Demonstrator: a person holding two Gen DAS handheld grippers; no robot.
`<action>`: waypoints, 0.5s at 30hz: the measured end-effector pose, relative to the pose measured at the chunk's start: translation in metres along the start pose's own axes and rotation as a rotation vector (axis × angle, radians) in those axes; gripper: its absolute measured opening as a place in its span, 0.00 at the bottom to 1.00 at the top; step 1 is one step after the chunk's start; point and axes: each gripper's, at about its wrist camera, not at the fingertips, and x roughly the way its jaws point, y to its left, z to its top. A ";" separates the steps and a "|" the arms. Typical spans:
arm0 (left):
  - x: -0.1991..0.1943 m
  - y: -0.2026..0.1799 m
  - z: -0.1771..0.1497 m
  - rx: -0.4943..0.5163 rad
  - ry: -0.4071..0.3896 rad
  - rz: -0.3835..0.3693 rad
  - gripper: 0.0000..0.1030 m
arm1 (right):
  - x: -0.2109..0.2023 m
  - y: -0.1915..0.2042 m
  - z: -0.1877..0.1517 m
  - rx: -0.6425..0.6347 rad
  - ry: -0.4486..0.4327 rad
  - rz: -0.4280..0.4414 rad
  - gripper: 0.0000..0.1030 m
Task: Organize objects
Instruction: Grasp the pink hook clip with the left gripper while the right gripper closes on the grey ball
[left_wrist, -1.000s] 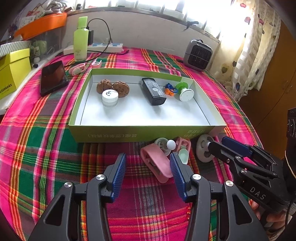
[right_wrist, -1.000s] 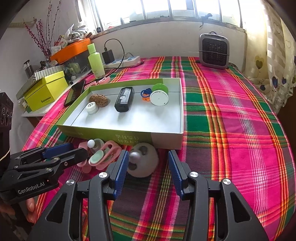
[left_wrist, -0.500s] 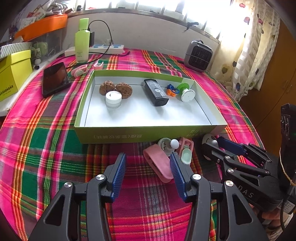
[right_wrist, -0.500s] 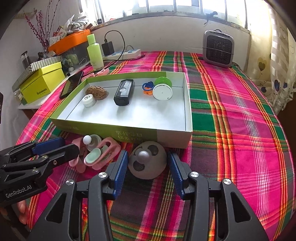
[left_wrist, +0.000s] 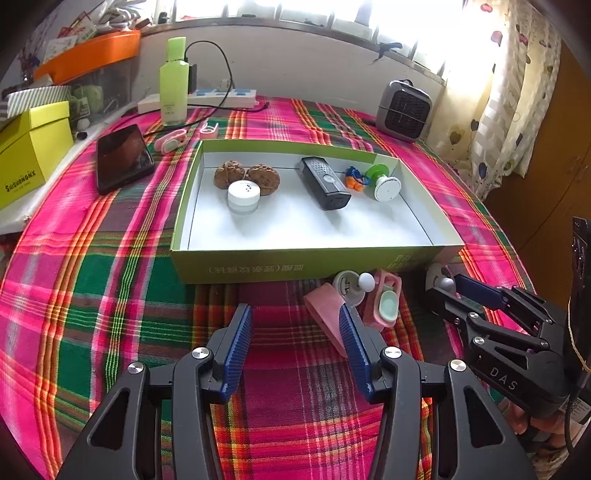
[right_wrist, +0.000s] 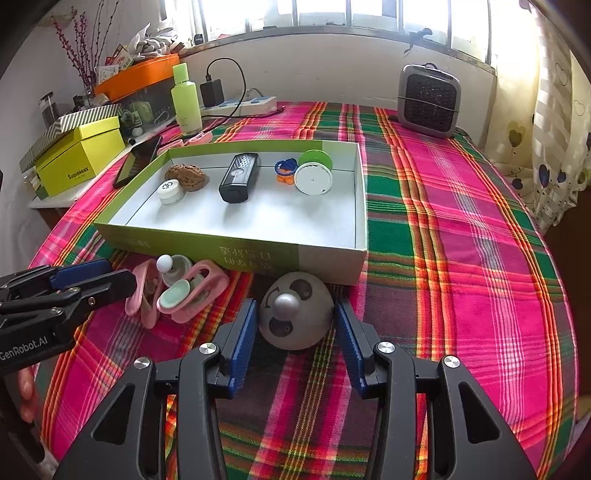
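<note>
Box: my green tray box (left_wrist: 306, 264) sits on the plaid table (right_wrist: 461, 240), open on top.
Inside it: two walnuts (left_wrist: 245, 175) with a small white jar (left_wrist: 243, 196) in front of them, a black remote (left_wrist: 325, 182), an orange-blue toy (left_wrist: 355, 178), and a green-white spool (left_wrist: 384, 184) on its side.
Outside it: pink clips (right_wrist: 192, 291) and a white-knobbed cap (right_wrist: 171, 266) lie just beside the near wall; a grey dome (right_wrist: 295, 314) sits near the corner.
Left gripper (left_wrist: 295, 339): fingers apart, nothing between them; the right finger (left_wrist: 352, 343) stands against a pink wedge (left_wrist: 327, 314).
Right gripper (right_wrist: 295, 334): fingers spread either side of the dome; I cannot tell whether they touch it.
</note>
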 end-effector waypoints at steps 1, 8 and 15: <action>0.000 0.000 0.000 0.001 0.000 -0.003 0.46 | -0.001 0.000 -0.001 0.001 0.000 -0.001 0.43; 0.002 -0.010 0.000 0.003 0.007 -0.045 0.46 | -0.006 -0.002 -0.007 0.001 -0.002 -0.001 0.43; 0.009 -0.015 0.003 -0.006 0.030 -0.029 0.46 | -0.008 -0.002 -0.009 0.005 -0.003 0.010 0.43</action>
